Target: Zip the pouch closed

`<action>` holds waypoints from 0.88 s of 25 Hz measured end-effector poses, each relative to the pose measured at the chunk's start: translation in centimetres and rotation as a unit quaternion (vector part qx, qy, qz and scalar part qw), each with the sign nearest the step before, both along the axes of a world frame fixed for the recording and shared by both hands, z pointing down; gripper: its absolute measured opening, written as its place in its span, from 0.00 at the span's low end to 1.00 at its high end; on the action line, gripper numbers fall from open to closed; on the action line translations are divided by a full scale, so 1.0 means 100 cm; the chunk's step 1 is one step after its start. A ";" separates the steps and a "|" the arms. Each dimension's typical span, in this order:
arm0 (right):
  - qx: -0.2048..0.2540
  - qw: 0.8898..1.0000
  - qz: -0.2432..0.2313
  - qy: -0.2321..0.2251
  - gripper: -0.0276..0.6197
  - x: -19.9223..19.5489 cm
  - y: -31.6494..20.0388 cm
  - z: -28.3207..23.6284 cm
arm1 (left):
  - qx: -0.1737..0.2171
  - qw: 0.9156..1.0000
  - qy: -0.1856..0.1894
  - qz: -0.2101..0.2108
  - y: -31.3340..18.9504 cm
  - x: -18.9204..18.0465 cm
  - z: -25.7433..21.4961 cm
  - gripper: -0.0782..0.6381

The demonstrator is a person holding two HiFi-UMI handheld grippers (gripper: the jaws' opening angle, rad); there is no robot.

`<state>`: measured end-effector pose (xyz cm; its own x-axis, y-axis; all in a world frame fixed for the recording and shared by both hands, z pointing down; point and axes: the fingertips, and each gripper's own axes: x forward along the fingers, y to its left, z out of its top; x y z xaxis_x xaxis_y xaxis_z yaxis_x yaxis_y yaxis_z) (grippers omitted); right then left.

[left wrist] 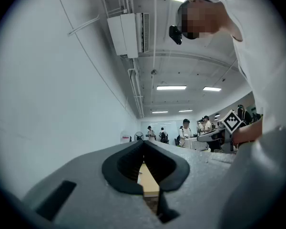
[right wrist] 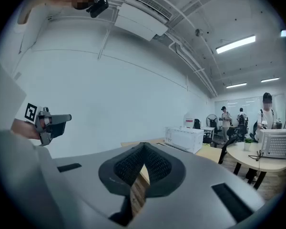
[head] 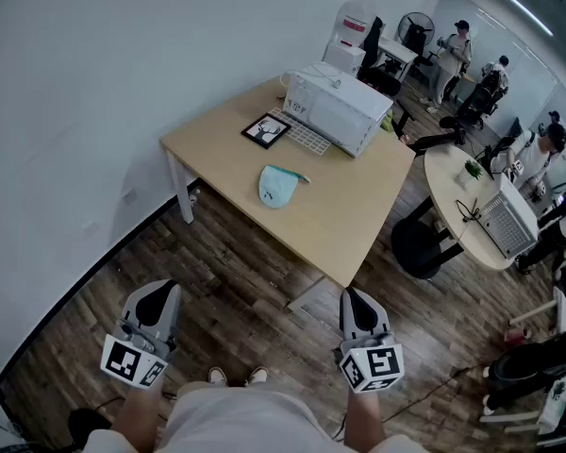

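A pale teal pouch point(head: 277, 185) lies flat near the middle of the light wooden table point(head: 358, 225), well ahead of both grippers. My left gripper point(head: 156, 302) hangs over the wooden floor at the lower left, short of the table, its jaws shut with nothing between them. My right gripper point(head: 357, 308) is at the lower right, just below the table's near corner, also shut and empty. In the left gripper view the jaw tips point(left wrist: 144, 143) meet; in the right gripper view the tips point(right wrist: 143, 146) meet too. The pouch is hidden in both gripper views.
A white box-shaped appliance point(head: 338, 108), a keyboard point(head: 302, 132) and a black-framed picture point(head: 266, 129) sit at the table's far end. A round table point(head: 464, 217) with a laptop stand stands to the right. Several people stand at the back. A white wall runs along the left.
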<state>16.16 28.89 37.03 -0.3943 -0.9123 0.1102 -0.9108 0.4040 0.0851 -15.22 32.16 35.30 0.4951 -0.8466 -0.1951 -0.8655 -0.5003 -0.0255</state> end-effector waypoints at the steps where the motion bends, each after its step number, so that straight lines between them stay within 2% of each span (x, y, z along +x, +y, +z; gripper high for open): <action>1: -0.001 1.000 -0.001 0.000 0.04 0.001 0.001 0.000 | -0.002 1.000 0.002 -0.002 0.001 0.000 0.001 0.13; 9: -0.004 1.000 -0.006 0.003 0.04 0.005 0.008 0.001 | -0.002 1.000 0.004 -0.009 0.007 0.001 -0.001 0.13; 13: -0.044 0.998 -0.046 -0.016 0.05 -0.007 0.010 0.017 | -0.004 1.000 0.005 -0.015 0.008 -0.002 0.001 0.13; 16: -0.061 0.996 -0.052 -0.033 0.05 -0.006 0.008 0.024 | -0.007 0.999 0.010 -0.032 0.006 -0.010 0.003 0.13; 17: -0.063 0.996 -0.054 -0.039 0.09 -0.003 0.007 0.024 | -0.012 0.999 0.011 -0.039 0.005 -0.013 0.004 0.14; 18: -0.065 0.995 -0.056 -0.045 0.30 0.000 0.005 0.023 | -0.017 0.999 0.014 -0.047 0.003 -0.017 0.006 0.19; 19: -0.063 0.995 -0.055 -0.051 0.38 0.004 0.002 0.021 | -0.021 0.998 0.017 -0.054 0.001 -0.022 0.007 0.28; 22: -0.045 0.997 -0.033 -0.054 0.40 0.028 -0.006 0.010 | -0.023 0.997 0.026 -0.068 -0.004 -0.033 0.007 0.39</action>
<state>18.97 28.33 38.05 -0.4665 -0.8726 0.1447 -0.8842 0.4643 -0.0510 -18.49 31.79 36.04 0.3662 -0.9136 -0.1767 -0.9247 -0.3786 0.0411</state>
